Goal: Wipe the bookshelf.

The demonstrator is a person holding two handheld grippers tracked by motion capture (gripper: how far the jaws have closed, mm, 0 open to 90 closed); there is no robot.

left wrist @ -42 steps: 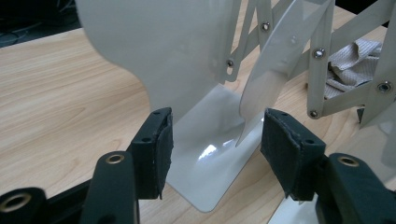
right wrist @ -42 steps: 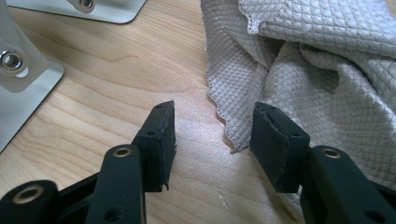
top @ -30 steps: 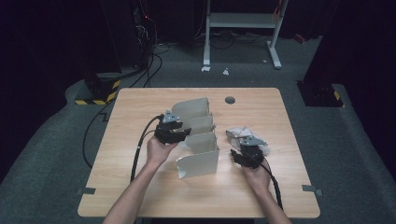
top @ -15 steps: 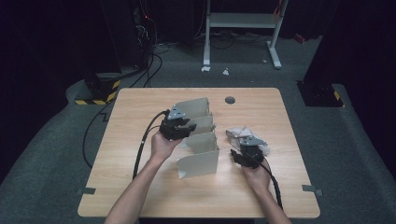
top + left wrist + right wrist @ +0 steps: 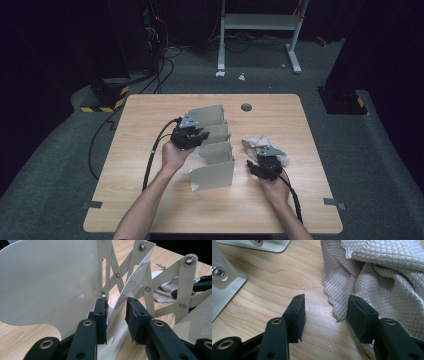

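left gripper view has the left gripper [image 5: 117,318] parted around one thin panel of the folding rack [image 5: 146,287] mid-table, not yet pinching. right gripper [image 5: 325,315] hangs released at the cloth [image 5: 387,277] edge. next likely calls for closing on the panel.

Dark room; grey carpet [image 5: 60,165]; white shelf frame [image 5: 260,30] behind wooden table [image 5: 150,115].

Both forearms bare, no sleeves in high view; left gripper [image 5: 192,136] & right gripper [image 5: 261,167] matte black, each w/ grey three-cornered plate on top & black cable trailing back; jaws are blocky black pads w/ worn, ragged edges, on arms w/ brass-ringed rivet holes & small screw holes.
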